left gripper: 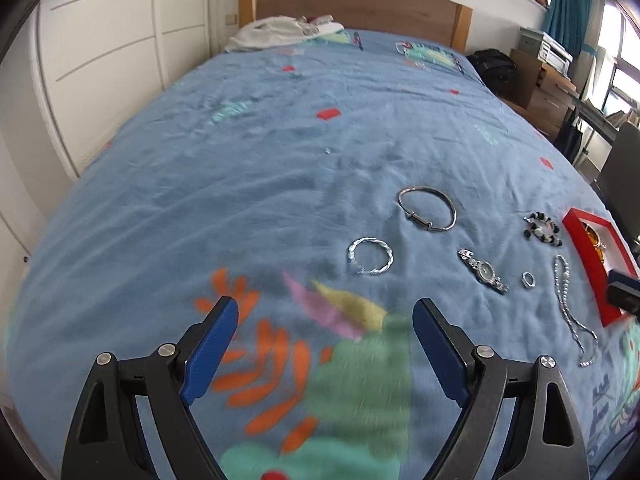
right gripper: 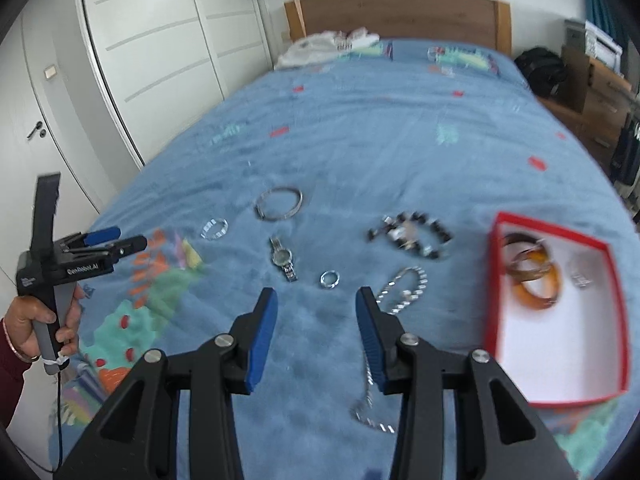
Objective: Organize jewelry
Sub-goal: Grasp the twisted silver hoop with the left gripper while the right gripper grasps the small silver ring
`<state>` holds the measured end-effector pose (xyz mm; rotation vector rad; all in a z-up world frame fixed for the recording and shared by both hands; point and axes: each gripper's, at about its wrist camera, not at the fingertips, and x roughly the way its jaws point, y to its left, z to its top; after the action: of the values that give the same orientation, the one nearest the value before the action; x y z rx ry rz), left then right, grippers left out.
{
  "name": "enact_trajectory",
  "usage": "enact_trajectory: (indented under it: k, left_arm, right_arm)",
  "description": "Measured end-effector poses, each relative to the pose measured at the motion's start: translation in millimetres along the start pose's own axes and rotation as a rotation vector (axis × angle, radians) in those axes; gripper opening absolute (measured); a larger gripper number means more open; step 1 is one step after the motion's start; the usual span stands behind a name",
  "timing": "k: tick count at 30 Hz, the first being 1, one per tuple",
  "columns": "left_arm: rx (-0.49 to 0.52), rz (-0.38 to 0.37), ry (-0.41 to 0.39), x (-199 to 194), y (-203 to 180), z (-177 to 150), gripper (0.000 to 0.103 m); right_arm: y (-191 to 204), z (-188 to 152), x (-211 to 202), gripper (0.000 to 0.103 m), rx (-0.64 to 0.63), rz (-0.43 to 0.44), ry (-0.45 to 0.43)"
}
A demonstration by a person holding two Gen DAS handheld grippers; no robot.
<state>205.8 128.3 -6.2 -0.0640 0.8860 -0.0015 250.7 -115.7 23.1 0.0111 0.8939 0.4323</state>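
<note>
A big bed with a blue blanket (left gripper: pixel 280 140) holds all the jewelry. The left gripper (left gripper: pixel 325 312) hangs over the bright flower print, and its jaws stand wide with nothing between them. The right gripper (right gripper: pixel 316 300) is above the blanket too, with its jaws partly apart and holding nothing; a long silver chain necklace (right gripper: pixel 400 288) lies just beside and under its right finger. A hand (right gripper: pixel 36 320) grips the left tool's handle at the edge of the right view. On the blanket sit a smooth silver bangle (left gripper: pixel 427 209), a twisted silver bracelet (left gripper: pixel 370 256), a small silver watch (left gripper: pixel 483 271), a tiny silver ring (left gripper: pixel 528 279) and a black and white bead bracelet (left gripper: pixel 542 229), all apart from each other. To the right is an open red box with a white inside (right gripper: pixel 560 360). Orange and brown bangles (right gripper: pixel 534 276) lie in the box, near its far end.
</note>
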Motion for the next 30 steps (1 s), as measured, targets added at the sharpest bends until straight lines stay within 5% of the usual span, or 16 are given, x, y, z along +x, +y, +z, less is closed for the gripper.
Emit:
enact_trajectory:
  k: [7, 15, 19, 26, 30]
  left_arm:
    - [0.018, 0.006, 0.037, 52.8, -15.1, 13.4, 0.088]
    - [0.019, 0.026, 0.076, 88.3, -21.1, 17.6, 0.08]
    - [0.03, 0.019, 0.076, 91.4, -24.7, 21.0, 0.068]
    - [0.029, 0.011, 0.073, 93.8, -24.0, 25.5, 0.038]
    - [0.037, 0.005, 0.071, 90.0, -25.6, 25.7, 0.038]
  right_arm:
    - [-6.2, 0.5, 66.9, 0.034, -0.01, -0.002, 0.084]
    - [-8.3, 2.3, 97.3, 0.03, -0.039, 0.004, 0.124]
    - [-9.7, 4.4, 104.0, 0.019, -0.035, 0.013, 0.125]
    - [-8.1, 7.1, 109.5, 0.019, -0.039, 0.019, 0.128]
    - [-7.6, 9.5, 109.2, 0.018, -0.042, 0.021, 0.122]
